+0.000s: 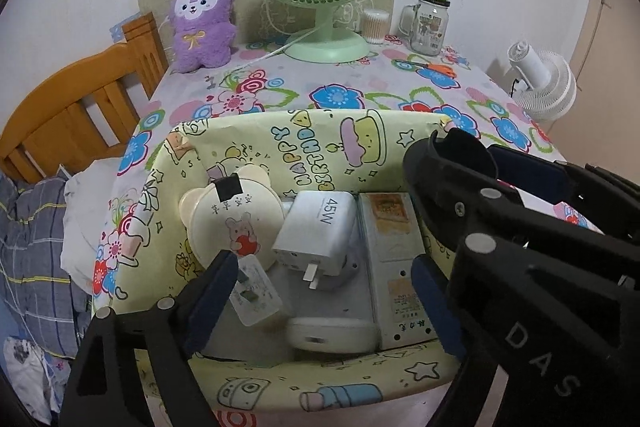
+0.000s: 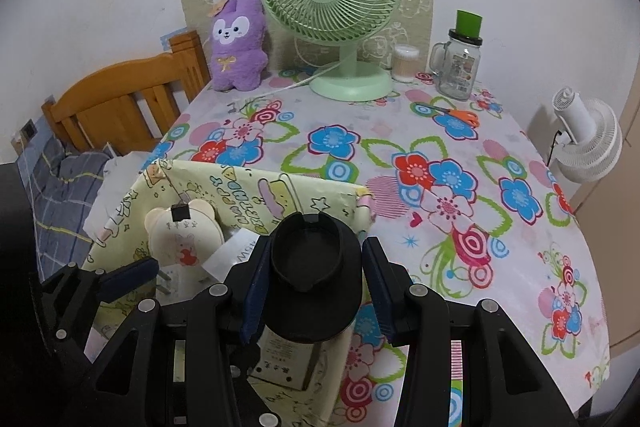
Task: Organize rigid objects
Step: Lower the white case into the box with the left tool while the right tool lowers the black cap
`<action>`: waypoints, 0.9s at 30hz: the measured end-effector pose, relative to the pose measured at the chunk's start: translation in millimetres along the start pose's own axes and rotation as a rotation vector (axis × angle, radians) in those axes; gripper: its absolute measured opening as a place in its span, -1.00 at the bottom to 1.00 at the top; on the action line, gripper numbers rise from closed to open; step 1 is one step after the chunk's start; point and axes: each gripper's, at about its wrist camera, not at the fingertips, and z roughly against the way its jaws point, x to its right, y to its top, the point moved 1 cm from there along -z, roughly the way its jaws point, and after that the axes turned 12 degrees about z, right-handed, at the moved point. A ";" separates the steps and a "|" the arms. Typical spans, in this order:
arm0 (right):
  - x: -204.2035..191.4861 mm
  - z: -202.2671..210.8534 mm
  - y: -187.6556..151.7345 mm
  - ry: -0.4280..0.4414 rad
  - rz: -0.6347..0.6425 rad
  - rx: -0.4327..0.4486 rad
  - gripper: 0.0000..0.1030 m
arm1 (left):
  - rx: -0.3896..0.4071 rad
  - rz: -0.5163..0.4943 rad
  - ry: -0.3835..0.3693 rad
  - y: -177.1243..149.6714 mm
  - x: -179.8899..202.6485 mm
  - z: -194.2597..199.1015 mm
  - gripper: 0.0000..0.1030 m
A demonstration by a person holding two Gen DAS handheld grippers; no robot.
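Right gripper jaws clamped on black cap, hovering over right edge of box on tabletop. Left gripper jaws wide, empty, over charger.

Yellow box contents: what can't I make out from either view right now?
- Black item in the right gripper: underside hidden, both views.
- Box floor, right wrist view: blocked by that item.
- Gray strip labels: too small to read.
- Near wall, left wrist view: partly behind the left gripper.
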 end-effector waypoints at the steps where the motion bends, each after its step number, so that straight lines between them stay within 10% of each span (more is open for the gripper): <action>1: -1.7 -1.0 1.1 0.001 0.004 0.001 -0.06 | 0.001 0.004 0.001 0.9 -1.1 -0.3 0.76; 27: -22.6 -20.9 2.7 0.101 0.012 -0.060 0.21 | 0.006 0.009 0.004 7.5 -16.2 2.7 0.83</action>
